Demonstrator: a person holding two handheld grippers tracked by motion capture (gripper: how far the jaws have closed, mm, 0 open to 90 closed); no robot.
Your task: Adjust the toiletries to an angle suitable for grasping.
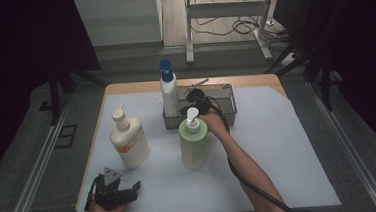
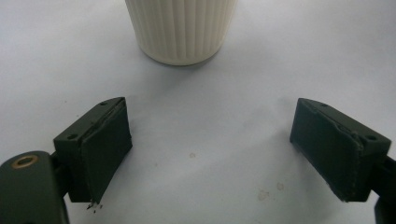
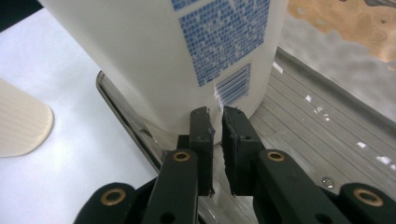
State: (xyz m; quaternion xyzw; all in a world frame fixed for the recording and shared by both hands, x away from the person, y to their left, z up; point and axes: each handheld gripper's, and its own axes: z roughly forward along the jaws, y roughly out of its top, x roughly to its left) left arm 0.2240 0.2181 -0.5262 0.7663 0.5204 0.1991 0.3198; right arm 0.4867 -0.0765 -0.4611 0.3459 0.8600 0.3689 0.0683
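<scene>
A white bottle with a blue cap [image 1: 169,95] stands at the left end of a metal tray [image 1: 223,89]. My right gripper [image 1: 191,98] reaches into that tray beside it. In the right gripper view its jaws [image 3: 215,116] stand nearly together with a thin slit and nothing between them, the tips just short of the bottle's barcode side [image 3: 163,51]. My left gripper [image 1: 134,190] rests near the front left of the table, open. In the left gripper view, bare table lies between its jaws [image 2: 210,144], and the ribbed base of a cream pump bottle [image 2: 180,28] stands ahead.
A green pump bottle [image 1: 194,143] stands in front of the tray, right next to my right forearm. The cream pump bottle [image 1: 129,140] stands at the left of the white mat. The tray's ribbed floor [image 3: 303,116] lies to the right of the white bottle.
</scene>
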